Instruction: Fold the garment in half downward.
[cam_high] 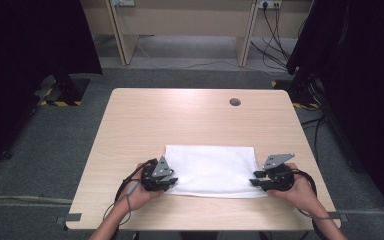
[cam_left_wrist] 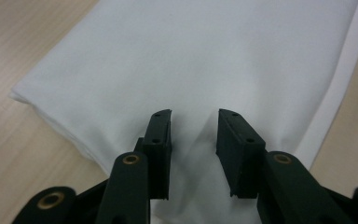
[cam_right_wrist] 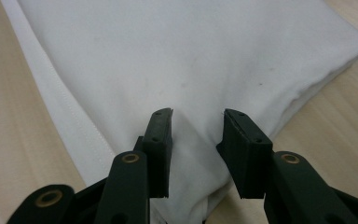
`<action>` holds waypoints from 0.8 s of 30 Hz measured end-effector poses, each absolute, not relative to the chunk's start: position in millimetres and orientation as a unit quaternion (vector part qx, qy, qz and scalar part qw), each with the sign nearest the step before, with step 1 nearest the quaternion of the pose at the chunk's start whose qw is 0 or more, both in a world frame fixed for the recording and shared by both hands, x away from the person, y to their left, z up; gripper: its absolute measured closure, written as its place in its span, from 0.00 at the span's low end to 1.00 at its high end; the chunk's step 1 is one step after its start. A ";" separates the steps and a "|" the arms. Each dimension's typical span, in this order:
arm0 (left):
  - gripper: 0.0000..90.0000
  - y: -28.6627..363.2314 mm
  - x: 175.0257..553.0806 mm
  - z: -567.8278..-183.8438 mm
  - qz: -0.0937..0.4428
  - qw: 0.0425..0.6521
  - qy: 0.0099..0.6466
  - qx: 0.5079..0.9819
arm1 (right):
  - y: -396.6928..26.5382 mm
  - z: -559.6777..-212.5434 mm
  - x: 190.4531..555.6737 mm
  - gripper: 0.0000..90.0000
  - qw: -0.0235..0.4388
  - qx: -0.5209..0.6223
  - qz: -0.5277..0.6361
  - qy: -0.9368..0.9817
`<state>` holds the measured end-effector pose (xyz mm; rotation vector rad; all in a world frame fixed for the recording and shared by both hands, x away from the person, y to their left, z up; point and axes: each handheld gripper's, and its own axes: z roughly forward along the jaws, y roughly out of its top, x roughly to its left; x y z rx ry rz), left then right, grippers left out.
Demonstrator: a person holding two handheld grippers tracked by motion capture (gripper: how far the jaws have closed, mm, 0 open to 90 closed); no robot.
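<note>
A folded white cloth [cam_high: 210,167] lies flat on the near half of the wooden table [cam_high: 180,115]. My left gripper [cam_high: 172,181] is at the cloth's near left corner and my right gripper [cam_high: 254,181] at its near right corner, each held in a hand. In the left gripper view the jaws of the left gripper [cam_left_wrist: 193,116] stand a narrow gap apart, with a ridge of cloth [cam_left_wrist: 214,56] pinched between them. In the right gripper view the right gripper [cam_right_wrist: 196,114] pinches the cloth [cam_right_wrist: 182,51] the same way, and the corner is slightly raised.
A small round dark grommet [cam_high: 235,102] sits in the table's far part. Cables [cam_high: 275,40] trail on the floor beyond the table, near wooden furniture legs [cam_high: 122,35]. Dark curtains [cam_high: 360,75] and stands flank both sides.
</note>
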<state>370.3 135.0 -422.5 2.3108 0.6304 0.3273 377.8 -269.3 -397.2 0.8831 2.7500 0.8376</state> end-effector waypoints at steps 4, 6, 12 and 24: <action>0.72 126.9 388.3 -424.0 0.130 0.355 0.255 0.890 | -273.8 -398.2 394.9 0.70 0.081 0.313 0.273 0.906; 0.72 125.0 397.0 -425.1 0.127 0.358 0.266 0.886 | -275.4 -398.8 403.2 0.70 0.090 0.323 0.271 0.902; 0.69 120.8 416.5 -424.1 0.124 0.351 0.288 0.882 | -272.9 -399.8 418.7 0.68 0.120 0.347 0.259 0.893; 0.70 125.3 400.4 -426.3 0.116 0.368 0.295 0.874 | -269.5 -402.6 404.8 0.63 0.100 0.363 0.298 0.877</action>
